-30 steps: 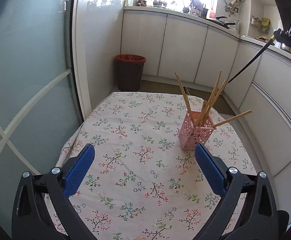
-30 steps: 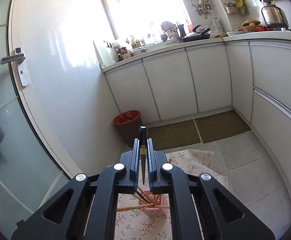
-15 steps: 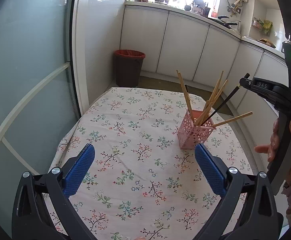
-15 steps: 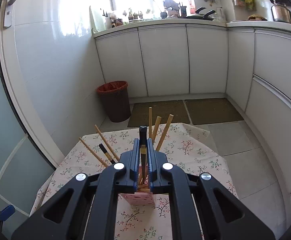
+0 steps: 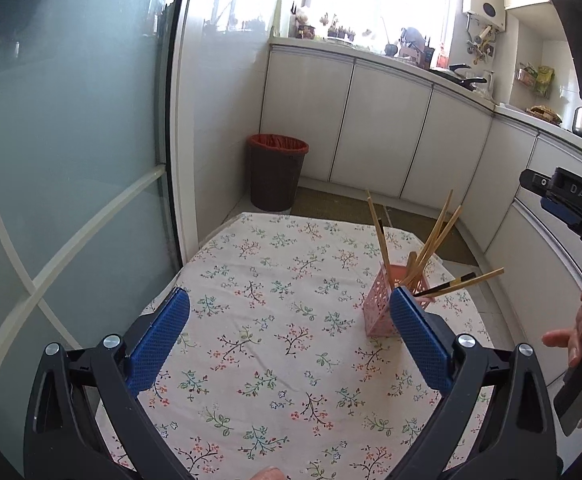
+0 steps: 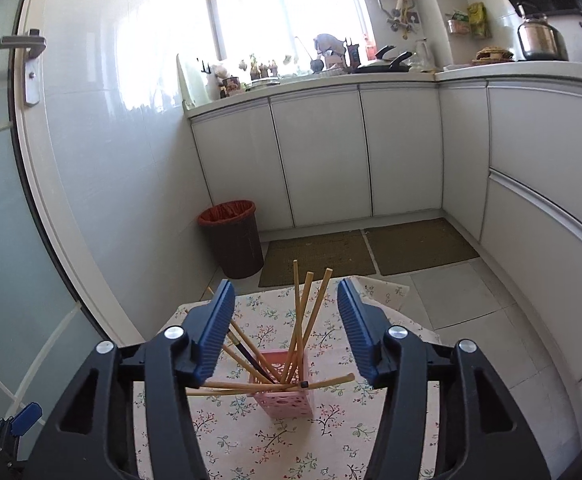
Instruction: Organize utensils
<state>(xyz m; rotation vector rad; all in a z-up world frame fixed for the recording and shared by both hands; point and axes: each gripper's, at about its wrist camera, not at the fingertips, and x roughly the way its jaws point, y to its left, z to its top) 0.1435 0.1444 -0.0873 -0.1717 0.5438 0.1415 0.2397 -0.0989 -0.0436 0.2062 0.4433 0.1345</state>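
Note:
A pink perforated utensil holder (image 5: 383, 304) stands on the floral tablecloth (image 5: 283, 328) at the right. It holds several wooden chopsticks (image 5: 435, 236) and a dark chopstick (image 5: 447, 285) that leans right. The holder also shows in the right wrist view (image 6: 287, 388), with the dark chopstick (image 6: 251, 356) inside. My right gripper (image 6: 287, 332) is open and empty above the holder. My left gripper (image 5: 289, 340) is open and empty over the table, left of the holder.
A dark bin with a red liner (image 5: 277, 172) stands on the floor beyond the table. White cabinets (image 5: 383, 132) run along the back and right. A frosted glass door (image 5: 63, 160) is at the left. Floor mats (image 6: 367, 252) lie by the cabinets.
My right gripper came down over the holder, opened and let go of the dark chopstick, which now rests in the holder. My left gripper stayed open.

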